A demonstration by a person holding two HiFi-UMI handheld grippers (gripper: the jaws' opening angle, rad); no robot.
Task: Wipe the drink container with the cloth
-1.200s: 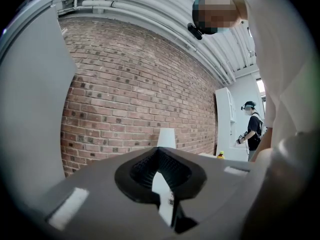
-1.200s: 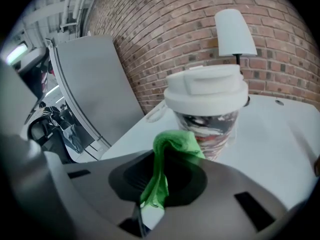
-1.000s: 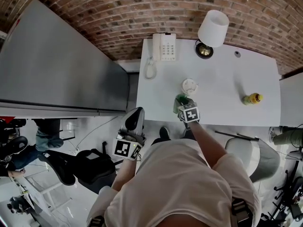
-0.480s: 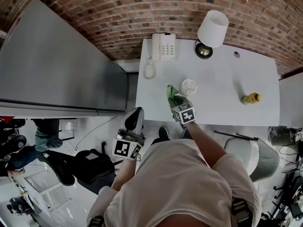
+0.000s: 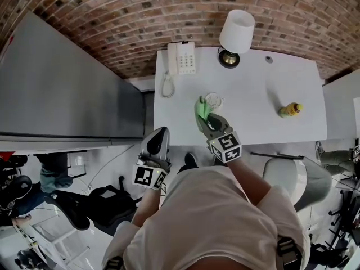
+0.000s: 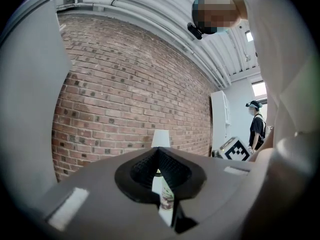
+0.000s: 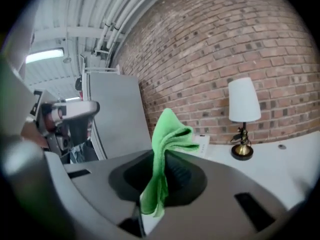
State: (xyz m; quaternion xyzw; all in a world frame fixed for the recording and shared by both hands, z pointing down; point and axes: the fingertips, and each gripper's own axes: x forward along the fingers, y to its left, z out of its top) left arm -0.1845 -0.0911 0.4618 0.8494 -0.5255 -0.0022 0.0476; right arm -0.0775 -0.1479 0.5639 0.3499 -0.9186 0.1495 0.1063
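Bright, even, diffuse light fills the head view: the white table (image 5: 264, 103) is nearly washed out, shadows are faint, and the brick wall (image 5: 140, 16) bows strongly toward the edges. Both gripper views are fisheye circles with black corners. Near the lens the grey body of the right gripper (image 7: 162, 156) is soft, the cloth (image 7: 170, 129) is sharper, and a ceiling strip light (image 7: 45, 55) glares at the left.

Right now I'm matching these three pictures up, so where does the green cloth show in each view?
Head view: green cloth at centre, held by the right gripper over the table.
Left gripper view: not in it.
Right gripper view: cloth at centre, pinched between the jaws, sticking up.
Shared landmark: the white lamp, in all three.
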